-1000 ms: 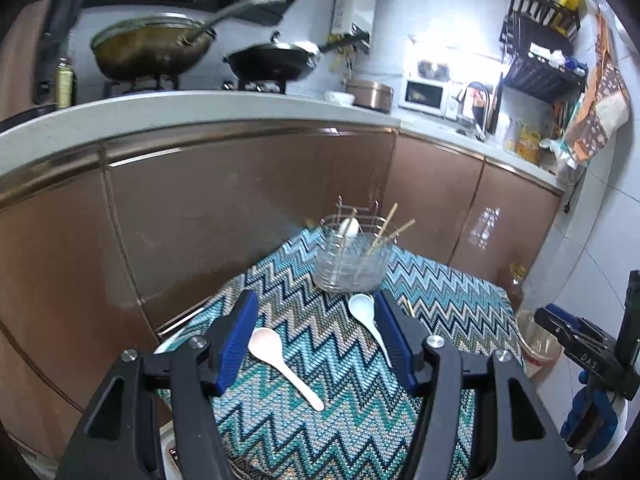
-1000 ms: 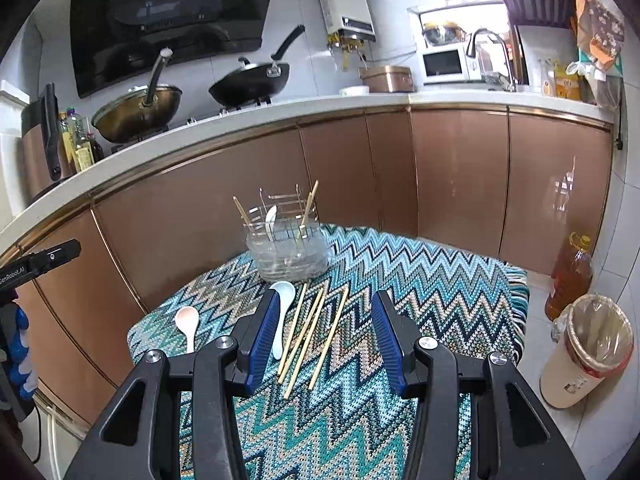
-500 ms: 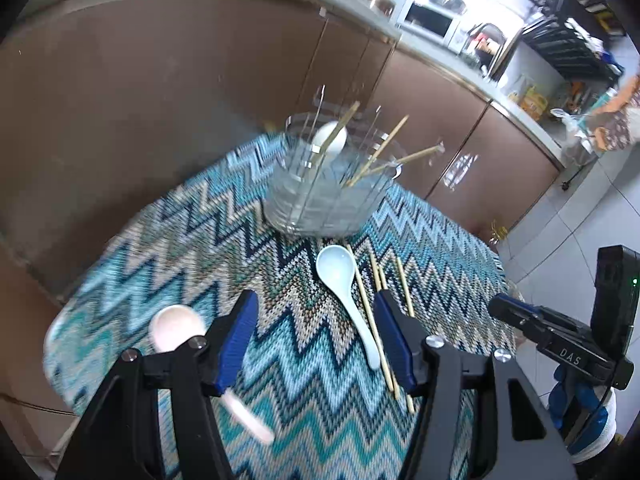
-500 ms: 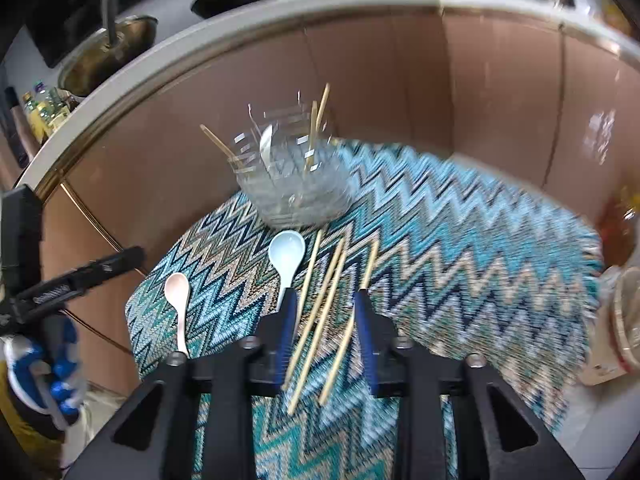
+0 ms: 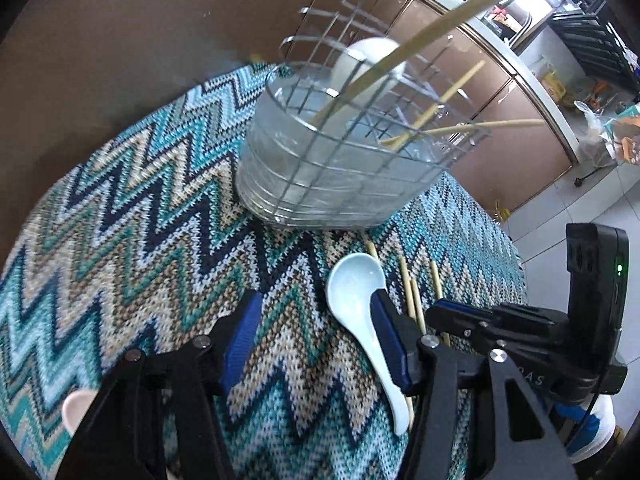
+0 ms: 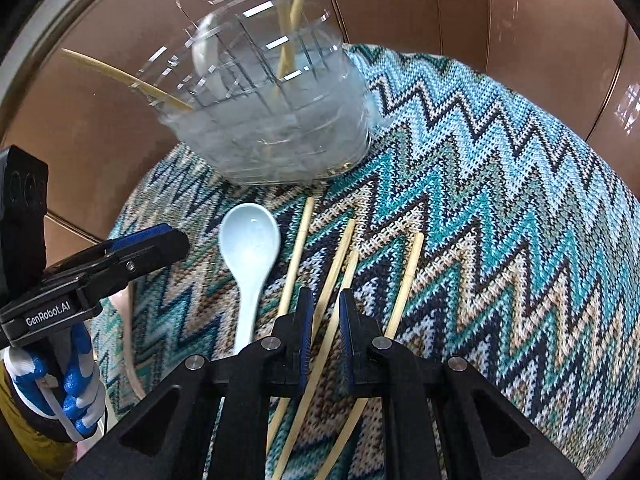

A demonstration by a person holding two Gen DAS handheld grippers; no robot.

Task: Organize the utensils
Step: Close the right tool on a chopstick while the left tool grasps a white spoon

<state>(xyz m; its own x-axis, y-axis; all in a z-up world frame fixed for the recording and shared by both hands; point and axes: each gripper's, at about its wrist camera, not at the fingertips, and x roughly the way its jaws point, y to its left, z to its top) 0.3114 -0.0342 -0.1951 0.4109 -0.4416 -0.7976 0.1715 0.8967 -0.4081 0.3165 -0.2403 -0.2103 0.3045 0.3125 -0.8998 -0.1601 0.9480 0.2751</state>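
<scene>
The landmark is the clear holder (image 6: pixel 276 120) with a wire rack, standing at the far side of the zigzag-patterned surface (image 6: pixel 500 208); it holds a white spoon (image 5: pixel 360 68) and several chopsticks (image 5: pixel 436 108).

Well to the near left of the holder, a pink spoon (image 5: pixel 78 408) peeks out by the left tool's frame. The left tool (image 5: pixel 316 344) hovers in front of the holder with its jaws apart and only cloth between them. Its right finger sits over the handle of a light blue spoon (image 6: pixel 250 248), whose bowl lies just in front of the holder. A blue-and-white glove (image 6: pixel 60 392) holds this tool.

Just right of that spoon, 4 loose chopsticks (image 6: pixel 404 284) lie side by side in front of the holder. The right tool (image 6: pixel 323 320) is over them; its jaws have just been closing to a narrow gap, with 2 chopsticks running between them, though I cannot tell whether the pads press on them.
</scene>
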